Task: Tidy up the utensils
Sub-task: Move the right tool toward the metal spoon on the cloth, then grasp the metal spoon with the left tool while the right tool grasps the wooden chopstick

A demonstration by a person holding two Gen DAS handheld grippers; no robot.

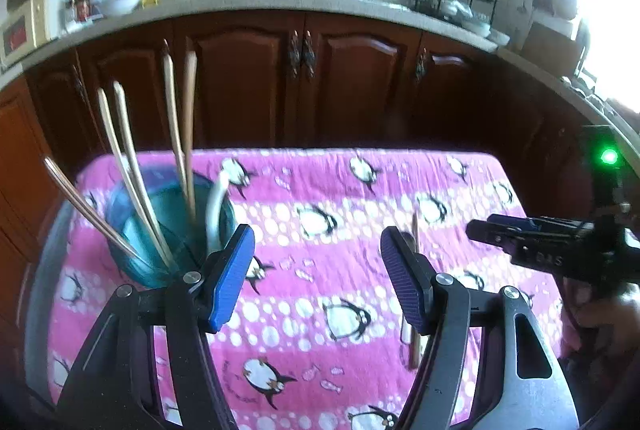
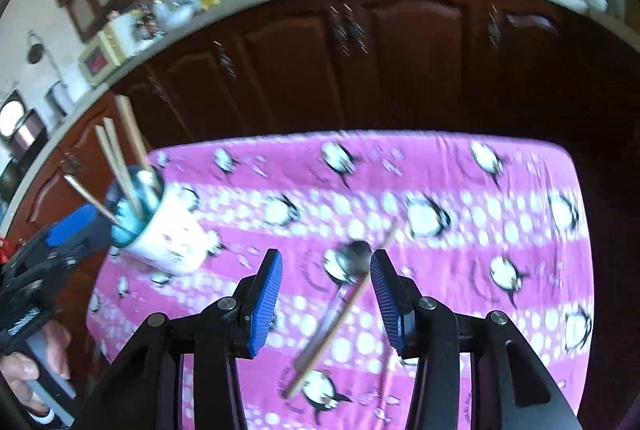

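A cup with a teal inside and white outside stands at the table's left and holds several wooden chopsticks and a white handle. My left gripper is open and empty just right of the cup. A metal spoon and one chopstick lie crossed on the cloth. My right gripper is open above them, a finger on each side. The chopstick also shows in the left wrist view, partly behind my right finger.
The table has a pink penguin cloth. Dark wood cabinets and a counter with a pot, a wok and a dish rack stand behind it. My right gripper shows at the right in the left wrist view.
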